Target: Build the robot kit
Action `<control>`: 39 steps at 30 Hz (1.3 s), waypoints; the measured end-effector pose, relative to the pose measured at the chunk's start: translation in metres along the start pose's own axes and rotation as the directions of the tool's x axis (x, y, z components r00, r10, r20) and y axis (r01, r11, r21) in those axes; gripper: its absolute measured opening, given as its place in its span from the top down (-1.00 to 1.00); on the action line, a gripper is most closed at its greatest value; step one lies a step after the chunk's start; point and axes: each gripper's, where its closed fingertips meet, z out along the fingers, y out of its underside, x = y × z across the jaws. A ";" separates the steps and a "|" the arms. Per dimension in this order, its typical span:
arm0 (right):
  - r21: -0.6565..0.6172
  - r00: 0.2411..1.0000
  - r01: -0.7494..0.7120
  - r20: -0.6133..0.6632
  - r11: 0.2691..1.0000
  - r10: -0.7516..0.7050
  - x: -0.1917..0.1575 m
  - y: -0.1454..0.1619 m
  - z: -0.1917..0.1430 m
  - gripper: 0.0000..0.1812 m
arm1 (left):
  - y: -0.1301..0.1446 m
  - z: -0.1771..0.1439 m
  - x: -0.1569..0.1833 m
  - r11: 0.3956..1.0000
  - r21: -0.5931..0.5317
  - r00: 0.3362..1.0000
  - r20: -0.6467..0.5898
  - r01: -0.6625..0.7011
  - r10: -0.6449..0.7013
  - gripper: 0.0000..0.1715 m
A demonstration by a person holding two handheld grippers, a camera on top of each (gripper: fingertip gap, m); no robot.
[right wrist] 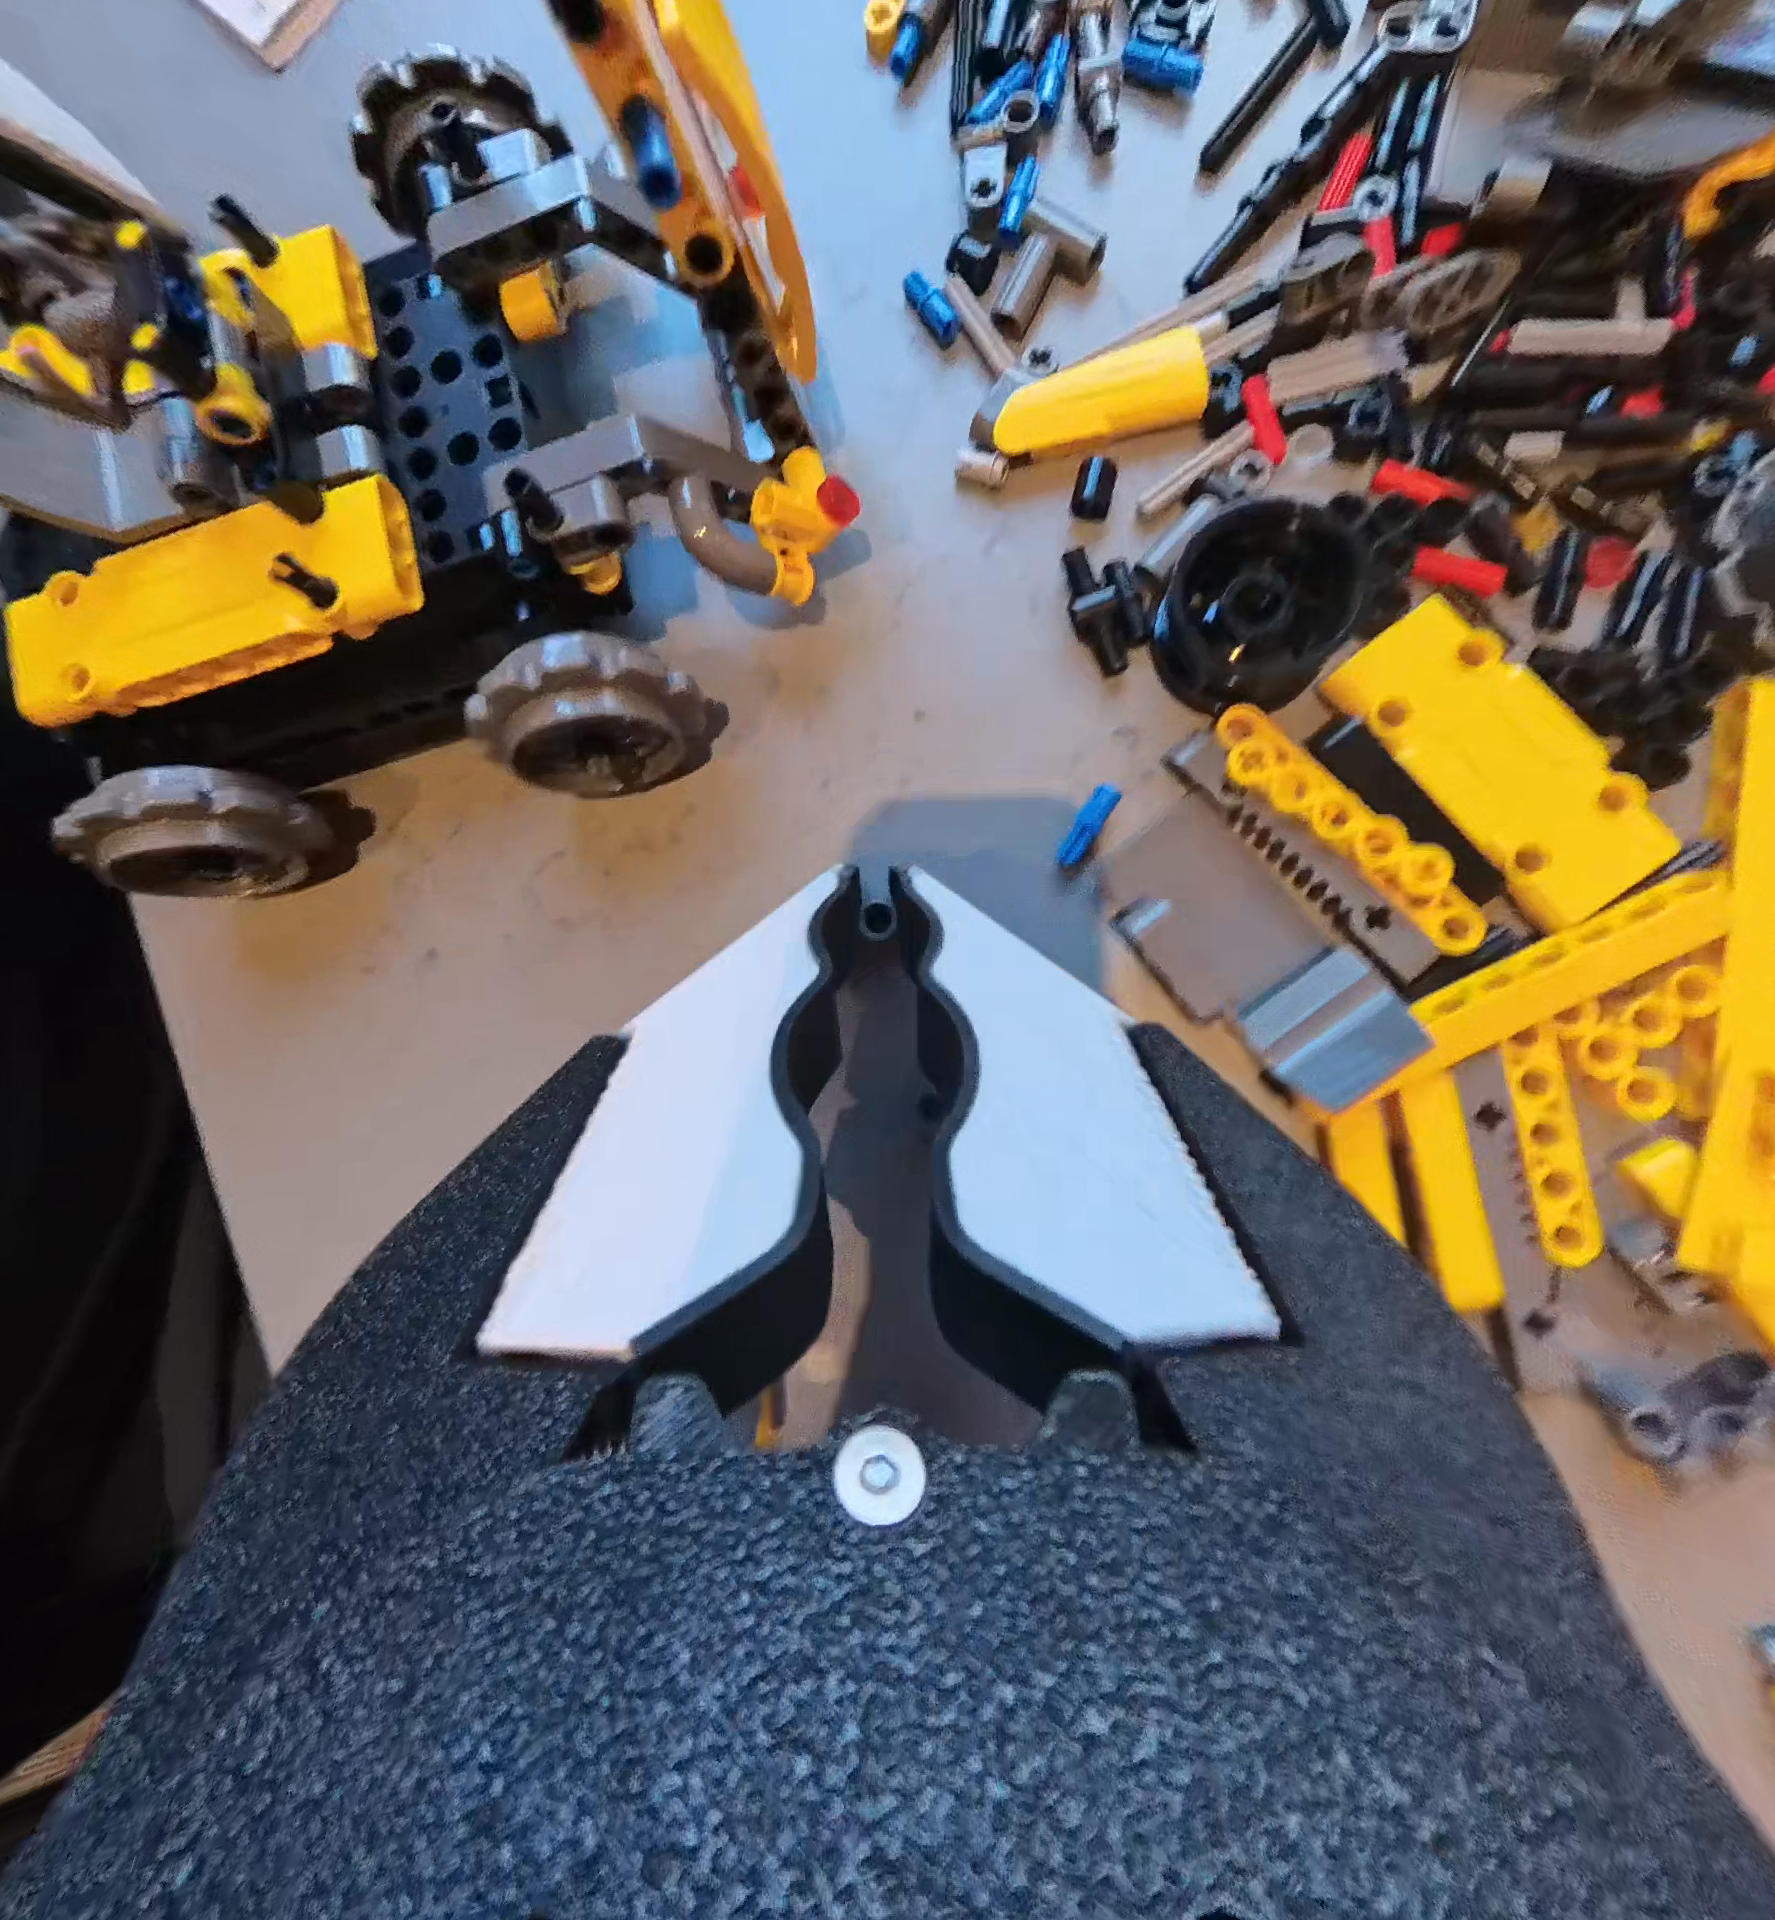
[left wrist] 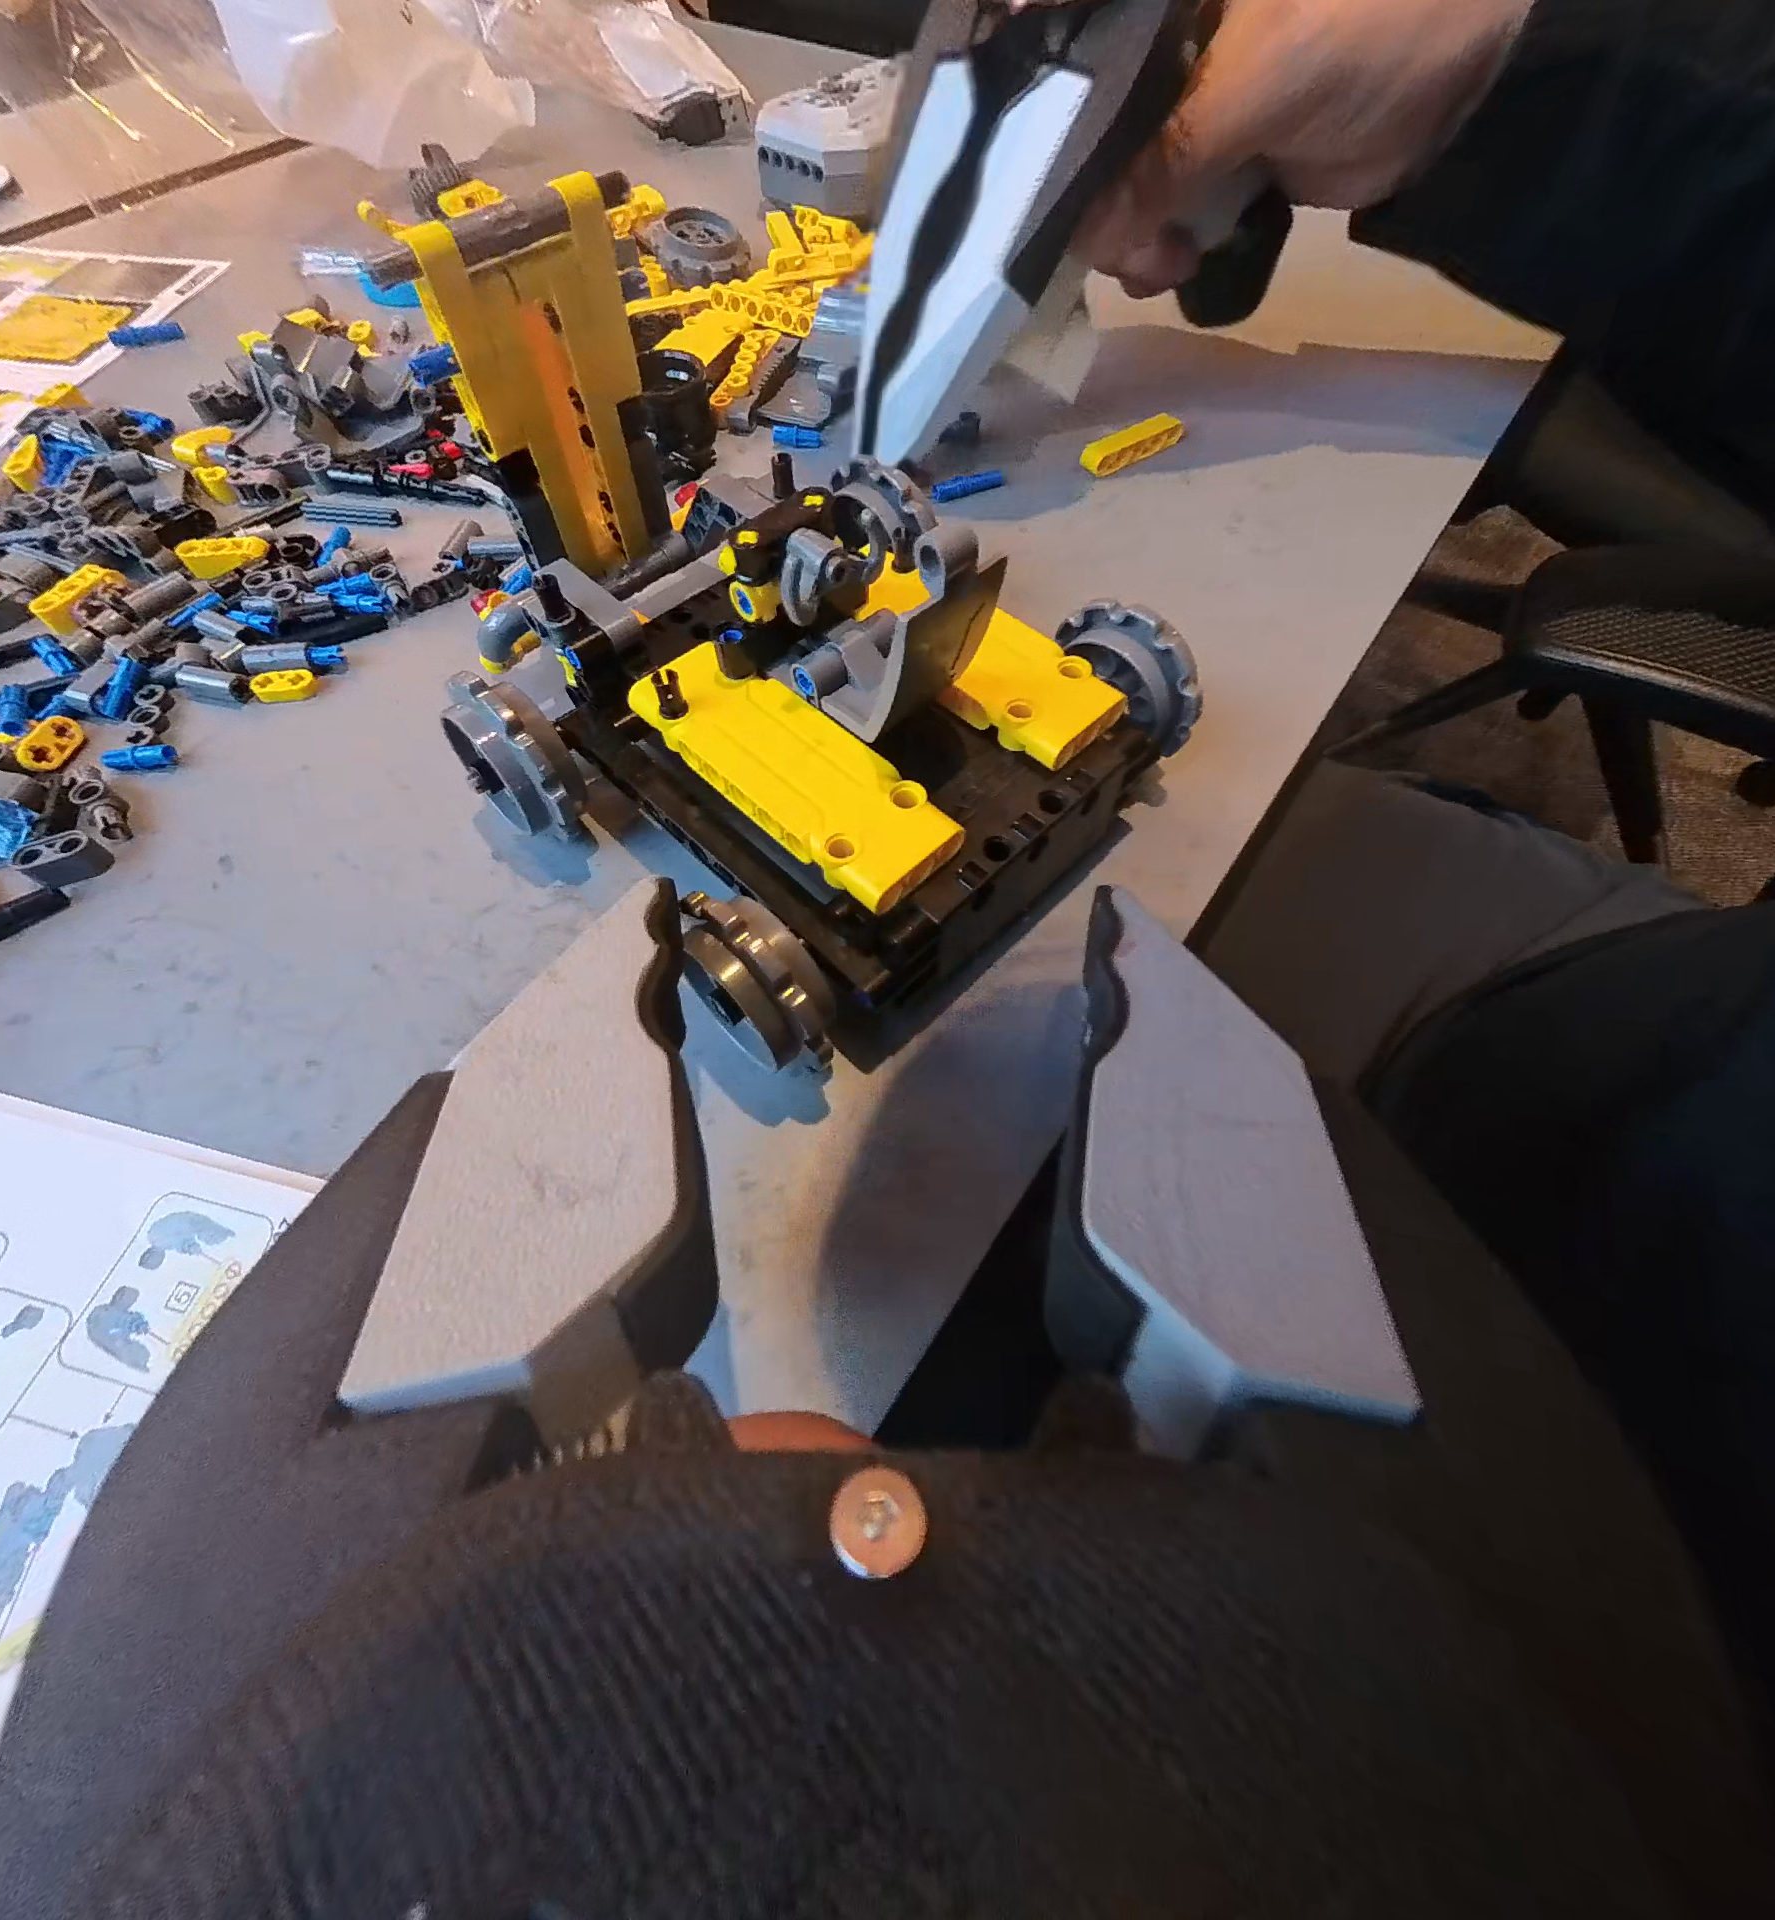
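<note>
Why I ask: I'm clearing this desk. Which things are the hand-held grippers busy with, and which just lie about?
In use: right hand-held gripper, shut on a small black plastic peg; left hand-held gripper, open near the yellow-and-black wheeled brick model.
Lying about: loose yellow, blue and black brick parts; white printed instruction booklet; clear plastic bags.

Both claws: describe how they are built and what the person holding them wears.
Each claw, left and right, has two pale grey wedge-shaped fingers with wavy black inner edges, set in a black textured body with one silver screw. The hand on the right claw emerges from a dark sleeve.
</note>
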 end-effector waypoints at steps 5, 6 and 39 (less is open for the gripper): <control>0.064 0.998 -0.062 -0.001 0.996 0.062 -0.011 0.017 -0.017 0.83 | -0.001 -0.001 0.000 1.000 0.010 1.000 -0.017 0.015 -0.014 0.13; 0.095 0.997 -0.073 -0.006 0.993 0.074 -0.010 0.016 -0.023 0.80 | -0.001 -0.001 0.000 1.000 0.011 1.000 -0.020 0.018 -0.018 0.13; 0.198 0.994 -0.109 0.043 0.974 0.103 -0.013 0.024 -0.040 0.85 | 0.011 -0.001 -0.003 1.000 -0.003 0.999 -0.022 0.027 -0.027 0.14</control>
